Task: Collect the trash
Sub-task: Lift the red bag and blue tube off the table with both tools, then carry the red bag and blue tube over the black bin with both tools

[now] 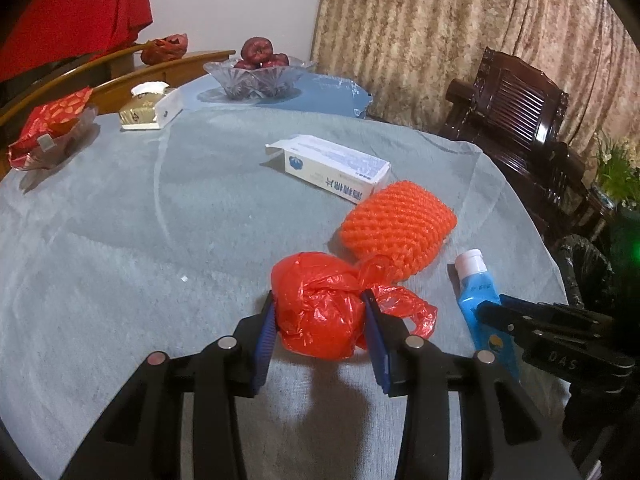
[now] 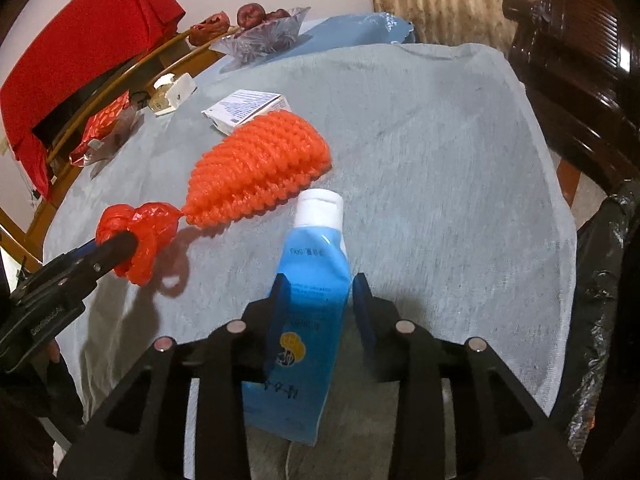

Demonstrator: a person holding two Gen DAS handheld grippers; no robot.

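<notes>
A crumpled red plastic bag sits between the blue pads of my left gripper, which is shut on it just above the grey cloth. An orange foam net lies right behind the bag, and a white carton lies behind the net. A blue tube with a white cap rests lengthwise between the fingers of my right gripper; both pads meet its edges. In the right wrist view the left gripper shows at the left with the red bag.
A bin lined with a black bag stands off the table's right edge, beside a dark wooden chair. At the far side stand a glass bowl of fruit, a tissue box and a red wrapper.
</notes>
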